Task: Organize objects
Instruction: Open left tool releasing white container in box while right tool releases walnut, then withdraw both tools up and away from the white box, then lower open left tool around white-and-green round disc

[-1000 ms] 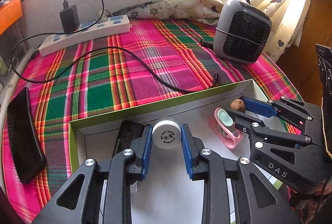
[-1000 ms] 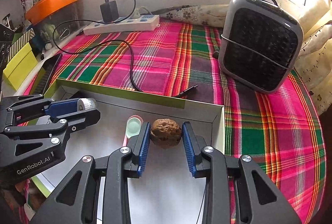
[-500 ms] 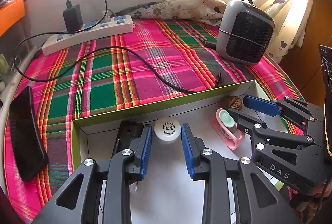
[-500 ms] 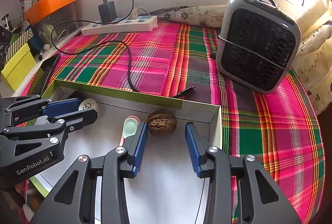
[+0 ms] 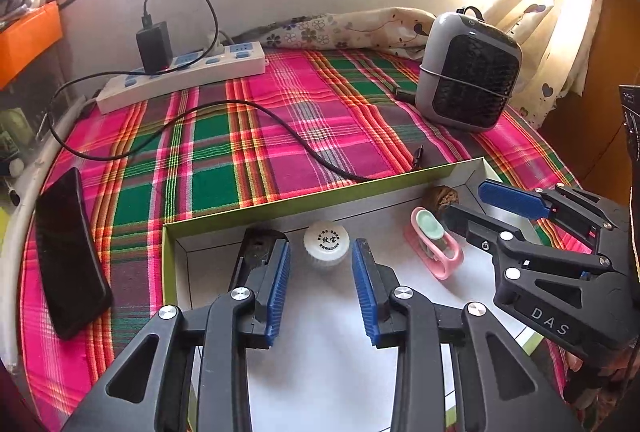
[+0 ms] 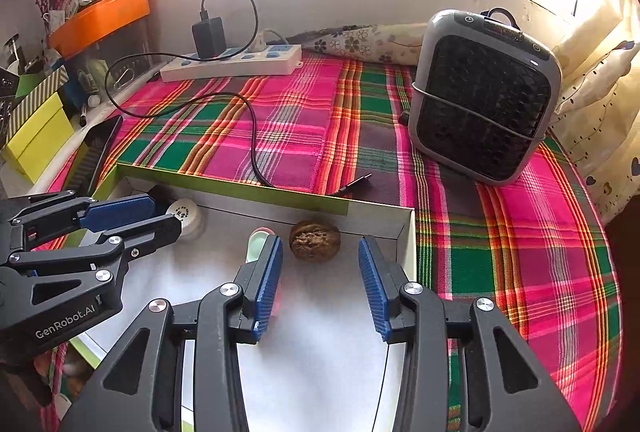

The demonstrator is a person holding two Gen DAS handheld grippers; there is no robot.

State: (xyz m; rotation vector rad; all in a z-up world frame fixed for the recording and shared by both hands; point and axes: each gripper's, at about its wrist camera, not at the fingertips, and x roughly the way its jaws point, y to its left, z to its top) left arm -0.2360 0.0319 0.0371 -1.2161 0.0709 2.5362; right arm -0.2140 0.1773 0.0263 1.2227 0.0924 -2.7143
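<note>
Both grippers' jaws, just opened, hold nothing: left gripper [image 5: 320, 272] flanks without contact one white jar [image 5: 326, 243], right gripper [image 6: 320, 272] one walnut [image 6: 315, 240] near the far wall of one green-rimmed tray [image 5: 280, 204], one pink clip [image 5: 434, 244] between.

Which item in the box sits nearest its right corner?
The walnut, brown and wrinkled, lies by the box's right wall; white jar sits far left.

Both claws are angling down side by side, left claw [image 5: 320, 274] and right claw [image 6: 320, 270]. Jaws on each have just been opening, pads standing apart and gripping nothing right now.
</note>
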